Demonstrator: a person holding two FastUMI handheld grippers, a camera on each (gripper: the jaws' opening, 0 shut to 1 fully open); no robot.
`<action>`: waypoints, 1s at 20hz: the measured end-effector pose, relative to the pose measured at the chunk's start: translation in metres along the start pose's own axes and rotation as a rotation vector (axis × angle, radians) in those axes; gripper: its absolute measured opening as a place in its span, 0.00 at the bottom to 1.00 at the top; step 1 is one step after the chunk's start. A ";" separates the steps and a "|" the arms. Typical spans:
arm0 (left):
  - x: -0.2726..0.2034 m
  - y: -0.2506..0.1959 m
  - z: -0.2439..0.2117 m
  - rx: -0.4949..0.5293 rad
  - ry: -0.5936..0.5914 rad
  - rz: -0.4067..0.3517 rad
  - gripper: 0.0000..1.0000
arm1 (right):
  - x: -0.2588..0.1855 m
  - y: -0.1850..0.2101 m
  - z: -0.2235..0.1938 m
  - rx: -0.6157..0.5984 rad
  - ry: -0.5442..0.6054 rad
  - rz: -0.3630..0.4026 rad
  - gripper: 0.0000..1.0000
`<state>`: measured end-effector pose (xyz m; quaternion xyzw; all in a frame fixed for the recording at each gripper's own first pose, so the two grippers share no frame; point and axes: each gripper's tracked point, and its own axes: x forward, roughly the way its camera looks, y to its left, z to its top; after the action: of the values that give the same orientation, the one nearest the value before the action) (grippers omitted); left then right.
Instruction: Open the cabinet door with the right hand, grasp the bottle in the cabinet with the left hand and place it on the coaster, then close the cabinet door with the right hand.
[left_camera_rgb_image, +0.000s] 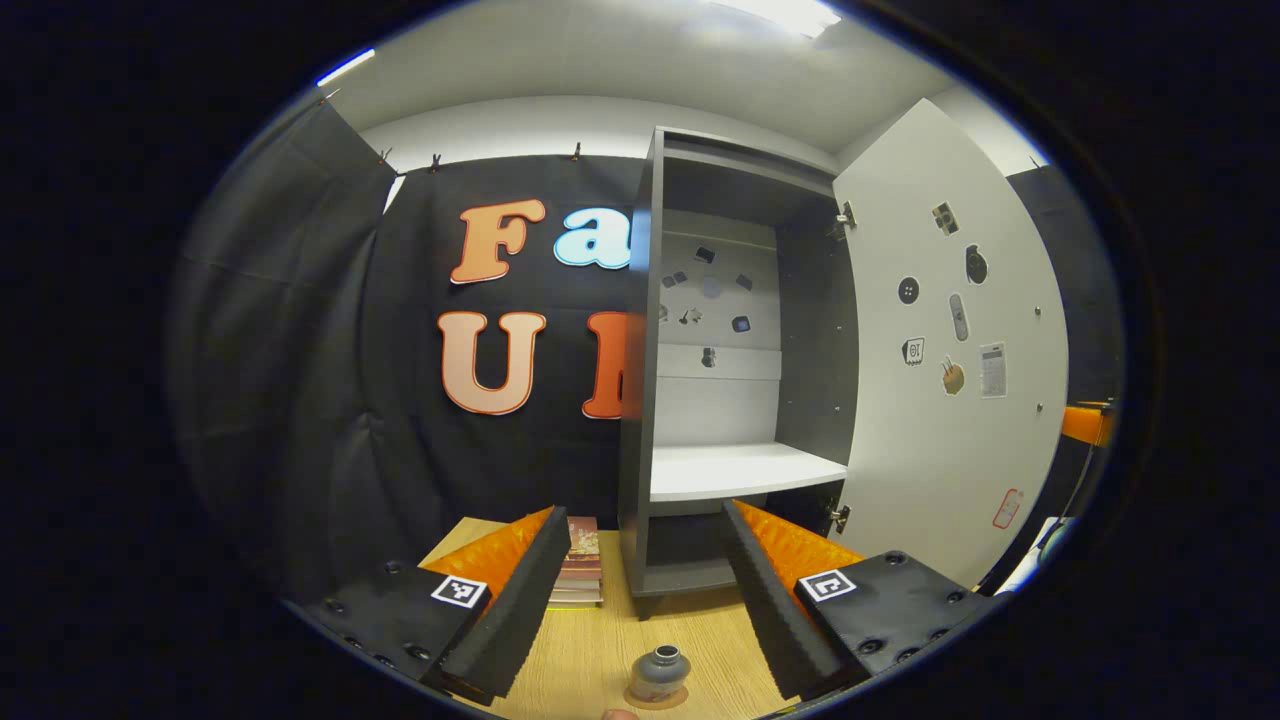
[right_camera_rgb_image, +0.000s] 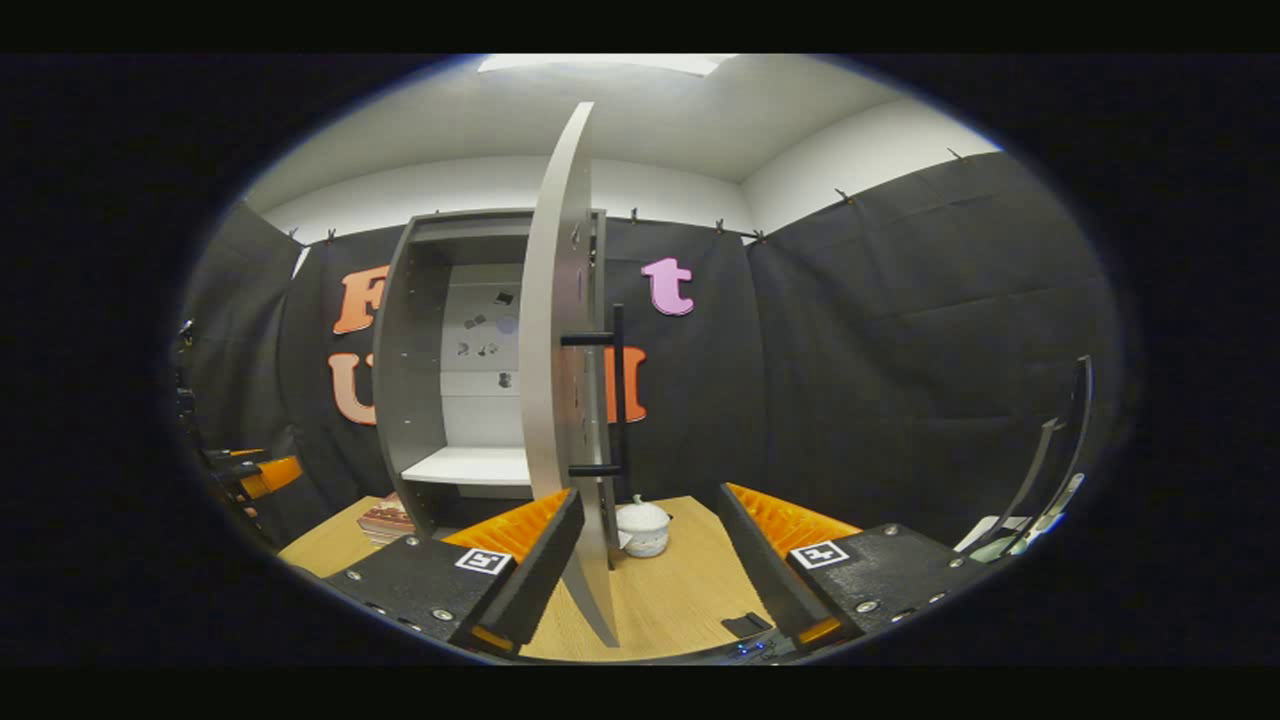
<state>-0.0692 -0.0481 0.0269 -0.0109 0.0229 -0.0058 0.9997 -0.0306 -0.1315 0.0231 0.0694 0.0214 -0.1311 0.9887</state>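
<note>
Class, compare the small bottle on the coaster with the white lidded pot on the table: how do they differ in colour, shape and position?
The bottle is grey-blue; the pot is white. The bottle narrows to an open neck; the pot is squat and carries a knobbed lid. The bottle stands on a coaster in front of the cabinet; the pot sits directly on the table, behind the open door. Both stand upright on the table, untouched.

could not make out the small stickers (left_camera_rgb_image: 955, 318) on the cabinet door's (left_camera_rgb_image: 940, 400) inner face. saw the coaster (left_camera_rgb_image: 655, 698) mostly hidden under the bottle (left_camera_rgb_image: 660, 673) and clipped by the bottom edge. lost part of the white pot (right_camera_rgb_image: 643, 527) behind the door edge (right_camera_rgb_image: 560, 400).
</note>
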 end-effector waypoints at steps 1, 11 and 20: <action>0.005 0.002 0.001 -0.001 -0.003 -0.014 0.97 | -0.001 0.005 0.000 0.000 0.002 -0.003 0.86; 0.044 0.038 -0.013 0.004 0.015 -0.139 0.98 | 0.005 0.095 -0.001 0.070 0.005 -0.021 0.86; 0.049 0.069 -0.007 -0.021 0.005 -0.104 0.98 | 0.055 0.180 0.012 0.088 -0.008 0.164 0.79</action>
<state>-0.0200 0.0197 0.0165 -0.0226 0.0248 -0.0577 0.9978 0.0700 0.0250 0.0555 0.1136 0.0057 -0.0509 0.9922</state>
